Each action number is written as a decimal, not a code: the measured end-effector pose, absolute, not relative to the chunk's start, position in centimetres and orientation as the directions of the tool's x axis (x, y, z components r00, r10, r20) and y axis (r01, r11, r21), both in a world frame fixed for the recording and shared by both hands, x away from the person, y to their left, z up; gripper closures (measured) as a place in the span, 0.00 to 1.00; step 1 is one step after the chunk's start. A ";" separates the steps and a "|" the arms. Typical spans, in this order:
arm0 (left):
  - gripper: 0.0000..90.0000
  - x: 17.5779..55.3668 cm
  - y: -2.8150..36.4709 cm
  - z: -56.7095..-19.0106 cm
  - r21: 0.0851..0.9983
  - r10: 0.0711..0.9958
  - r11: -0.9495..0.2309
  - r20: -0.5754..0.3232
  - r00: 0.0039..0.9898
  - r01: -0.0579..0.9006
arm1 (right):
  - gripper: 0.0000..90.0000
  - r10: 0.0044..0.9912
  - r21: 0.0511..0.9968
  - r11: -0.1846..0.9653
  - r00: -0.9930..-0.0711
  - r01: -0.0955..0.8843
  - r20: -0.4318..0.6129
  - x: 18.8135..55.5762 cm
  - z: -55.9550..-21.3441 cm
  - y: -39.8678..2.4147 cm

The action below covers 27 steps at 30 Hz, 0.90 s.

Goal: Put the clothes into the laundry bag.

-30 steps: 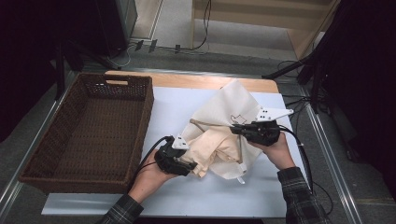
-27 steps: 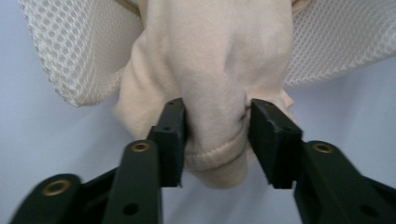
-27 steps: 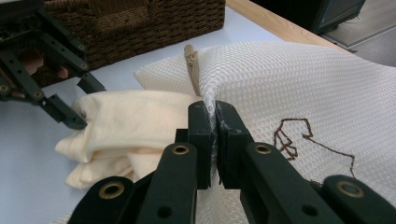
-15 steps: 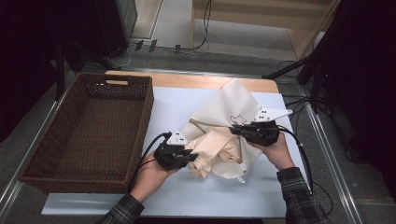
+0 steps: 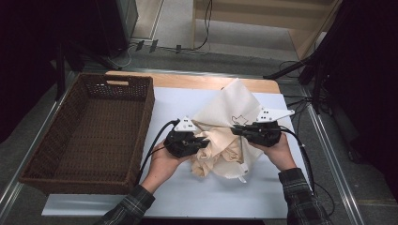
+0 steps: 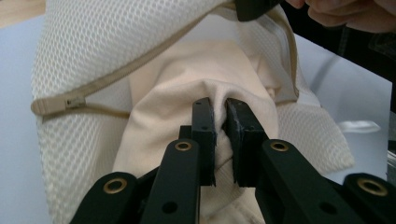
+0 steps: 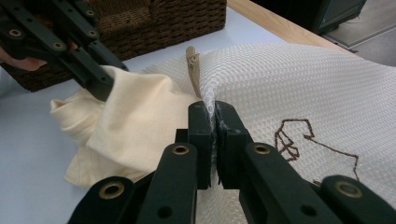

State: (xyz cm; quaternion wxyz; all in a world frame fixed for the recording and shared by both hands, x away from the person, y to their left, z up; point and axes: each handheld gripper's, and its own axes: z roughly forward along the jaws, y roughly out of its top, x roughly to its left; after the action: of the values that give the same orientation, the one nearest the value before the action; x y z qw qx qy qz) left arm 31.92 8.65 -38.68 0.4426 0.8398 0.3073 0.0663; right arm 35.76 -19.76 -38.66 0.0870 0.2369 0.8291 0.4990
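On the pale blue-white tabletop (image 5: 169, 192), right of centre: white mesh laundry bag with a beige zipper edge and a brown stitched outline (image 5: 237, 105), lying partly crumpled; cream soft cloth garment (image 5: 217, 149) bunched at the bag's opening, partly inside the mesh and partly spilling toward the near edge.

Left gripper (image 5: 202, 143) held in the person's left hand (image 5: 164, 161), jaws pressed together on a fold of the cream garment (image 6: 205, 95); in the left gripper view, fabric gathered up between the two black jaws, zipper pull (image 6: 56, 103) off to the left on the mesh (image 6: 98, 42).

Right gripper (image 5: 235, 130) held in the person's right hand (image 5: 278, 151), jaws closed on the mesh bag's edge just beside the zipper; in the right gripper view, white netting (image 7: 299, 88) pinched between the jaws, beige zipper end (image 7: 192, 63) standing up just beyond them, brown stitched outline (image 7: 299, 137) to the right, left gripper (image 7: 103, 88) farther off gripping the cream cloth (image 7: 135, 126).

Dark brown rectangular woven wicker basket (image 5: 56, 164) on the left of the tabletop, well apart from the bag; plaid sleeves (image 5: 302, 201) entering from the bottom; wooden strip (image 5: 197, 80) along the far edge.
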 end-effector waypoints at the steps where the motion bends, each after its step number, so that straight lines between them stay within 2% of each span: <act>1: 0.92 32.2 8.3 -38.7 0.788 0.578 -0.412 -0.163 0.799 0.458 | 0.97 0.479 0.868 0.391 -0.873 0.305 0.091 35.8 -38.7 -19.8; 11: 0.91 33.6 7.1 -39.4 0.777 0.586 -0.419 -0.164 0.793 0.470 | 0.97 0.478 0.871 0.389 -0.874 0.300 0.087 35.8 -38.6 -19.9; 14: 0.87 33.1 7.6 -39.1 0.773 0.579 -0.432 -0.157 0.800 0.465 | 0.97 0.478 0.870 0.389 -0.874 0.302 0.089 35.7 -38.7 -19.8; 16: 0.80 32.6 8.1 -39.0 0.768 0.573 -0.438 -0.161 0.804 0.466 | 0.97 0.478 0.870 0.392 -0.874 0.301 0.087 35.7 -38.7 -19.8; 23: 0.36 30.6 9.7 -39.3 0.754 0.575 -0.465 -0.142 0.806 0.464 | 0.97 0.477 0.869 0.392 -0.874 0.301 0.088 35.6 -38.7 -19.8; 27: 0.23 29.5 10.3 -40.0 0.737 0.586 -0.488 -0.119 0.801 0.467 | 0.97 0.475 0.867 0.396 -0.876 0.301 0.087 35.7 -38.7 -19.7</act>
State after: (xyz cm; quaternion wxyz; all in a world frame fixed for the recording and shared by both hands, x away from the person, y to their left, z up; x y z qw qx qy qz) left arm 29.54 10.33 -39.96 0.4025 0.8594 0.3063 0.0745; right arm 35.66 -19.74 -38.75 0.0873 0.2335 0.8309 0.4975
